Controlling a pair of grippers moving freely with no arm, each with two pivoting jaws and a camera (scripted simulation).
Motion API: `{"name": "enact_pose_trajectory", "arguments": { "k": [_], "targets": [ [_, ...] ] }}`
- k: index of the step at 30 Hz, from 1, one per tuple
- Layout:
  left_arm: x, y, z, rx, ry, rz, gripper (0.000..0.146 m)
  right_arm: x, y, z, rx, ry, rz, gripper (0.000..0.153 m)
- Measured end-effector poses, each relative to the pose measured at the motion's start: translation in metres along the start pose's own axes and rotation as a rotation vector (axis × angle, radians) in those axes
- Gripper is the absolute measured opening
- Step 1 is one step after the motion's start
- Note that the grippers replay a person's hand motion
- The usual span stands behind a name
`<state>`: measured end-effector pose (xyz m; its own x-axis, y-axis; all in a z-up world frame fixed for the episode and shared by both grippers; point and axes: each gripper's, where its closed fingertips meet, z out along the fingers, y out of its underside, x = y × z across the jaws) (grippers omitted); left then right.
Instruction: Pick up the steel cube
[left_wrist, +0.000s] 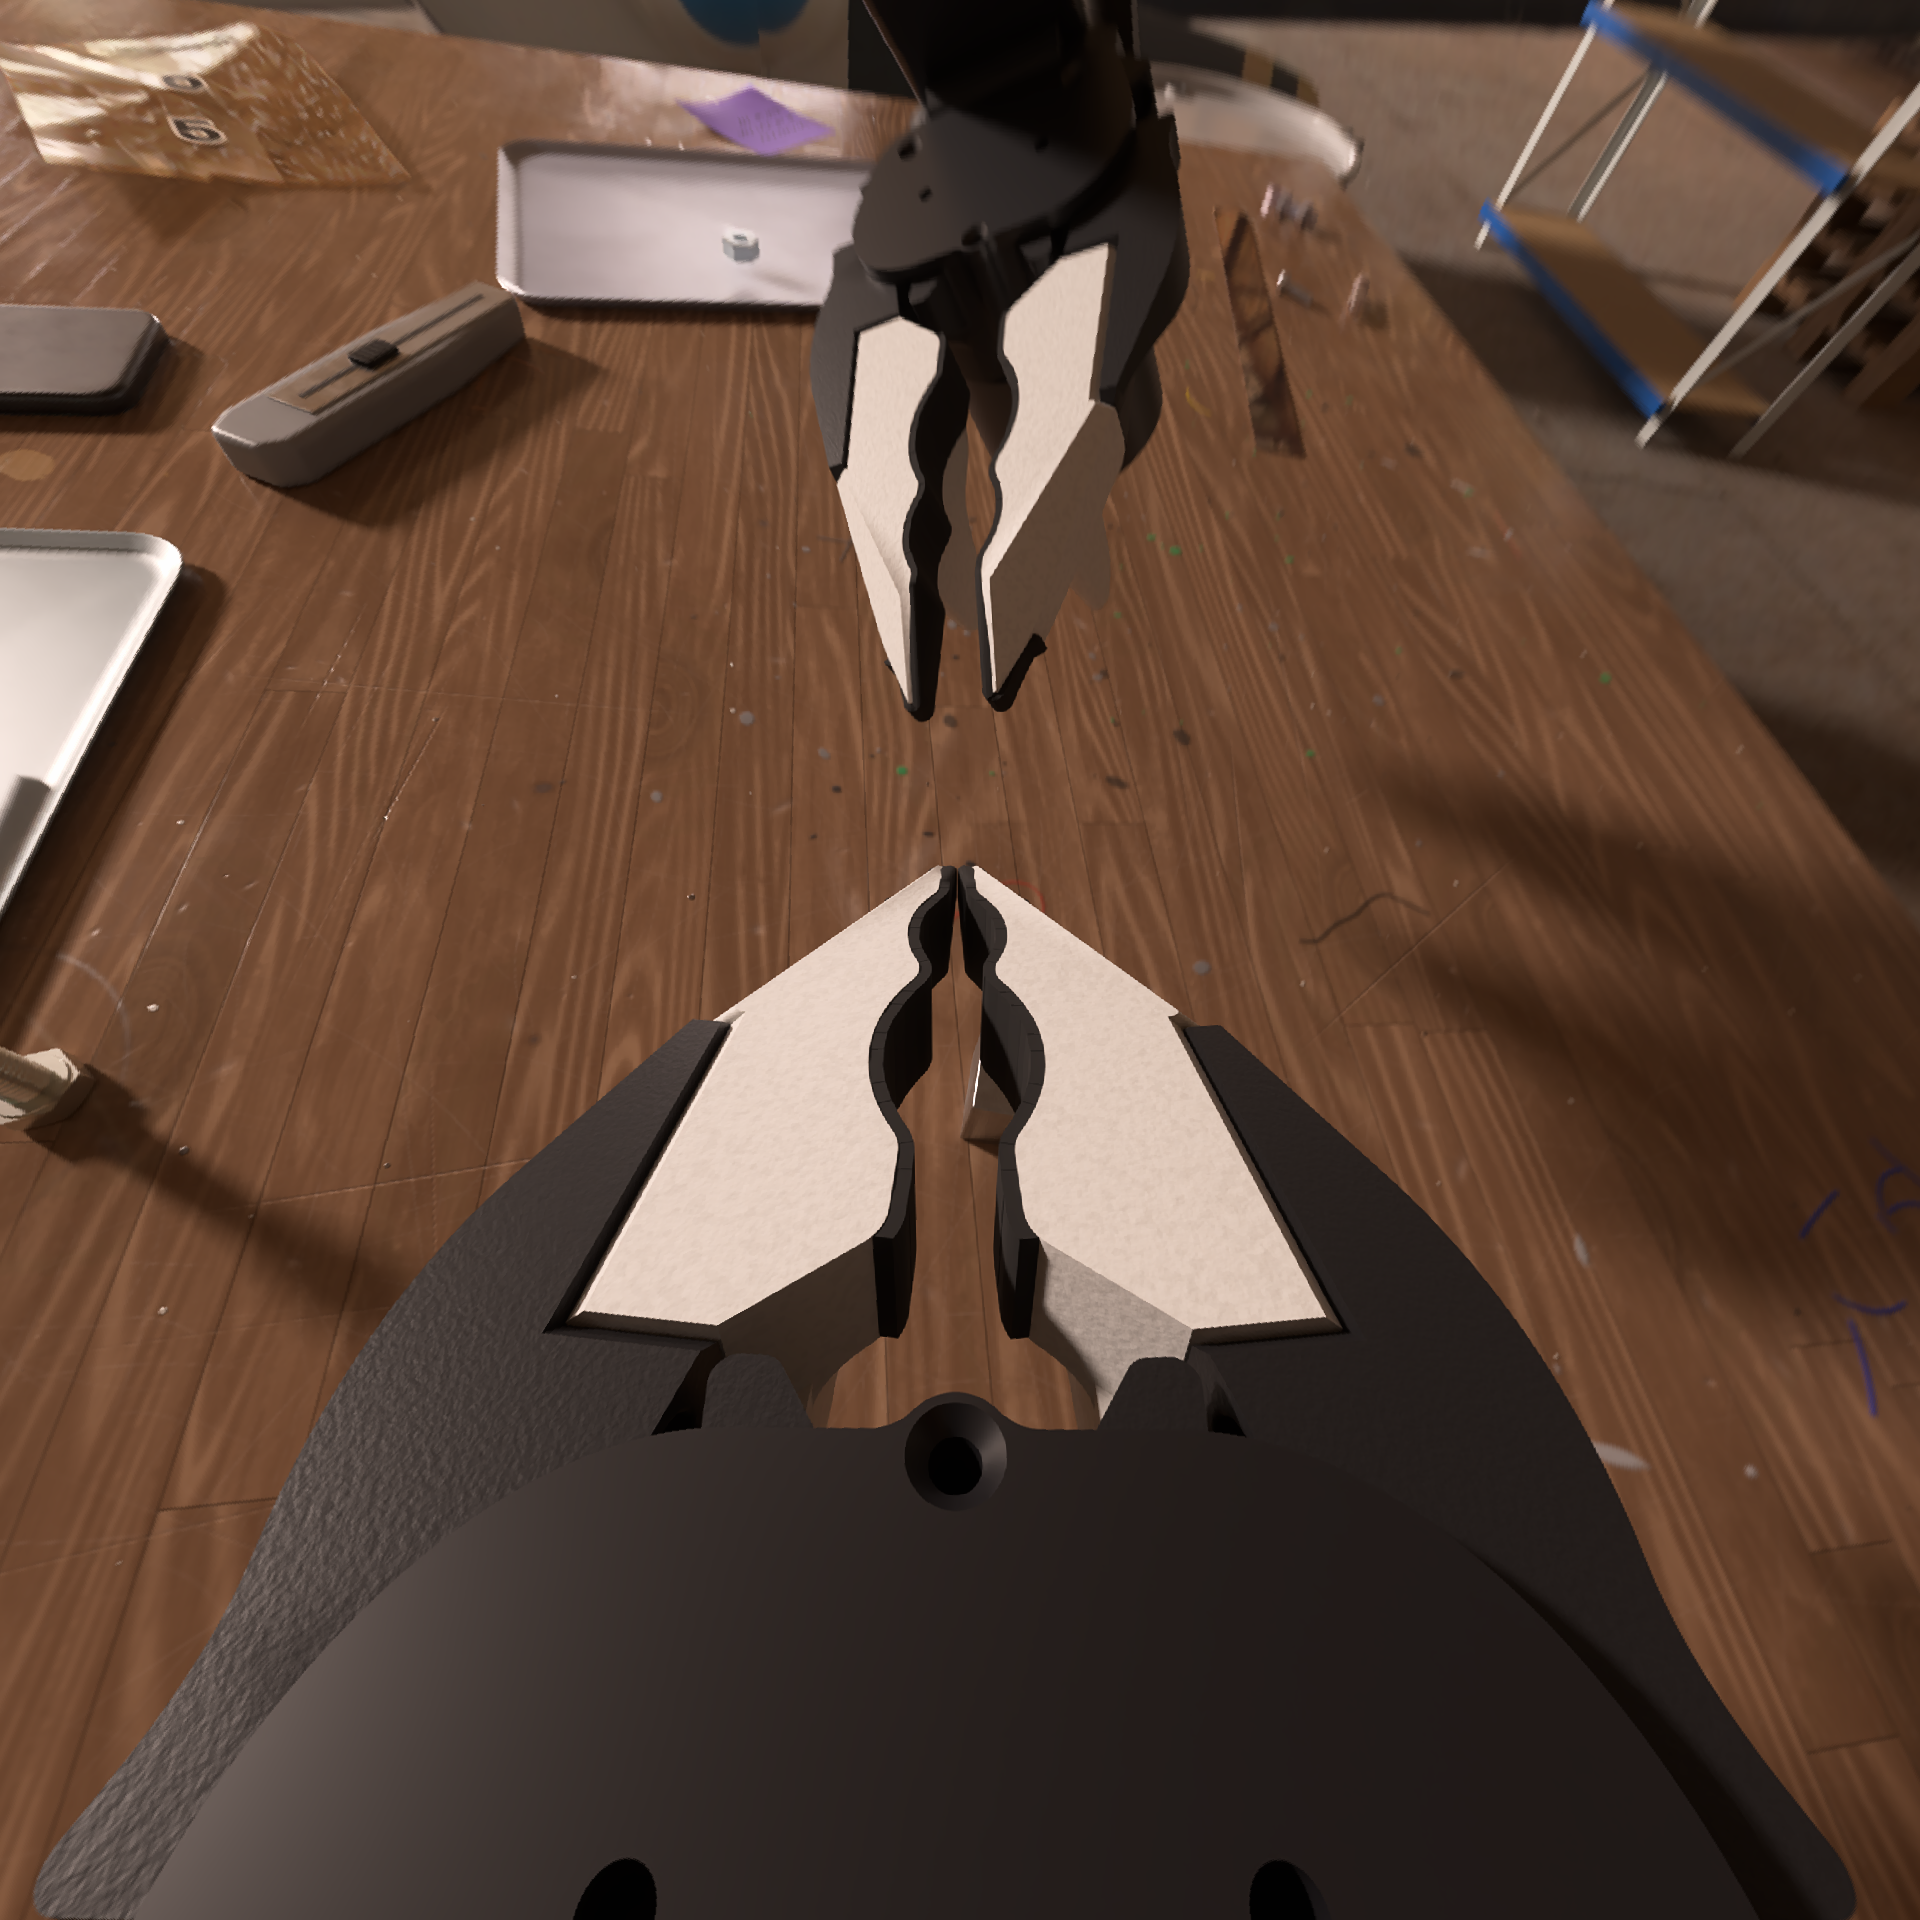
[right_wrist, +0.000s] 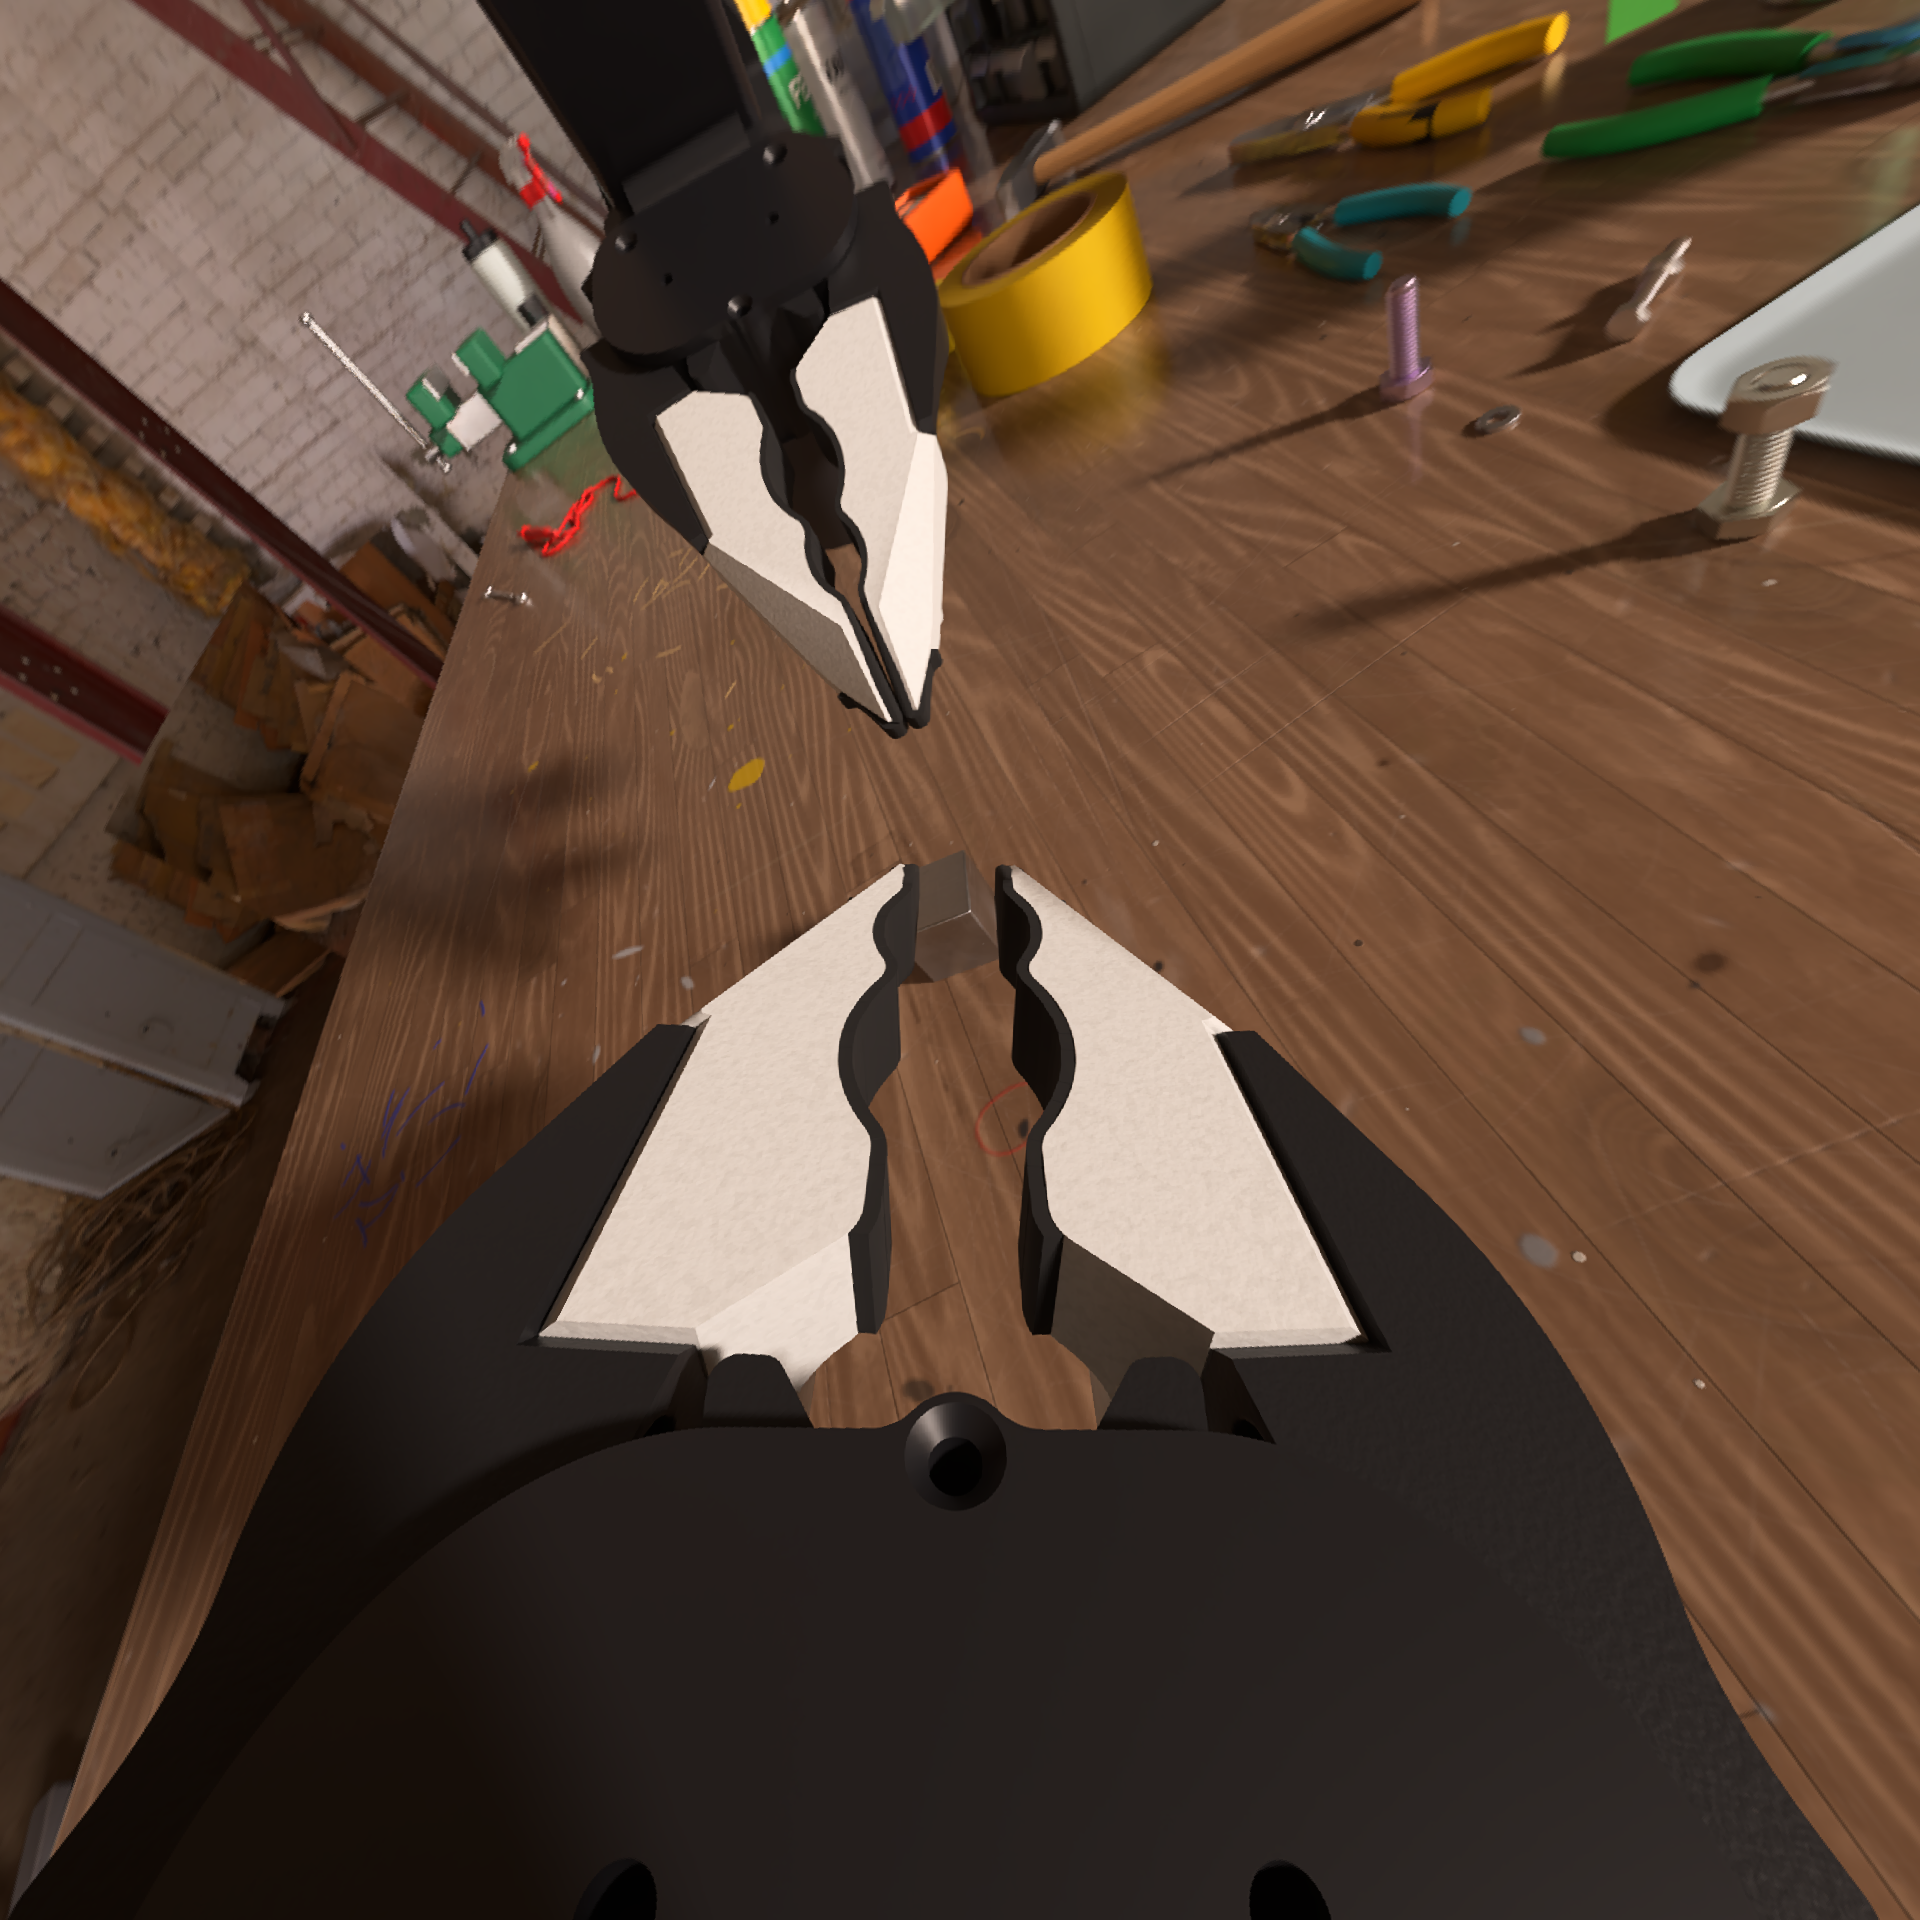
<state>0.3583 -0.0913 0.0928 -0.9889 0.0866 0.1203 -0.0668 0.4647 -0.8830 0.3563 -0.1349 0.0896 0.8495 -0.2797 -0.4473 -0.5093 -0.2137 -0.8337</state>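
The steel cube (right_wrist: 951, 920) is small and shiny and lies on the wooden table (right_wrist: 1351, 935). In the right wrist view it shows through the gap at my right gripper's (right_wrist: 954, 878) tips. That gripper is a little open and hovers above the cube. In the left wrist view the right gripper (left_wrist: 958, 701) has nothing between its tips. My left gripper (left_wrist: 954, 873) is shut and empty, its tips touching. A sliver of the cube (left_wrist: 982, 1101) shows through the gap between its fingers, on the table below. The left gripper (right_wrist: 902, 722) faces the right one, tip to tip.
A white tray (left_wrist: 623, 208) holding a nut (left_wrist: 740, 246), a grey utility knife (left_wrist: 374, 384) and a second tray (left_wrist: 62, 665) lie to the left. A yellow tape roll (right_wrist: 1049, 281), a large bolt (right_wrist: 1761, 447), a purple bolt (right_wrist: 1403, 332) and pliers (right_wrist: 1351, 229) lie beyond. The table edge (right_wrist: 416, 831) is near.
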Motion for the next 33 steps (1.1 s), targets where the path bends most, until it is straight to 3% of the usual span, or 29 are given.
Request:
{"name": "enact_pose_trajectory", "arguments": {
  "k": [6,12,15,24,28,33],
  "targets": [
    [-0.007,-0.007,-0.004,0.069,-0.003,-0.072,0.0,0.0,-0.005,-0.003,0.052,-0.004,0.023,0.02],
    [-0.009,-0.006,-0.012,0.012,-0.05,-0.003,0.003,-0.008,0.003,-0.005,0.0,-0.049,0.006,0.0],
    [-0.002,0.0,-0.013,-0.06,-0.054,0.061,0.02,-0.013,0.015,0.0,-0.096,-0.079,0.003,0.0],
    [0.02,0.043,0.005,-0.267,0.028,0.119,0.038,-0.018,0.047,0.013,-0.352,-0.178,0.04,0.0],
    [0.018,0.066,0.015,-0.381,0.007,0.17,0.044,-0.016,0.055,0.013,-0.449,-0.2,0.054,0.0],
    [0.017,0.08,0.025,-0.41,0.027,0.171,0.042,-0.014,0.056,0.015,-0.524,-0.228,0.066,0.0]
  ]
}}
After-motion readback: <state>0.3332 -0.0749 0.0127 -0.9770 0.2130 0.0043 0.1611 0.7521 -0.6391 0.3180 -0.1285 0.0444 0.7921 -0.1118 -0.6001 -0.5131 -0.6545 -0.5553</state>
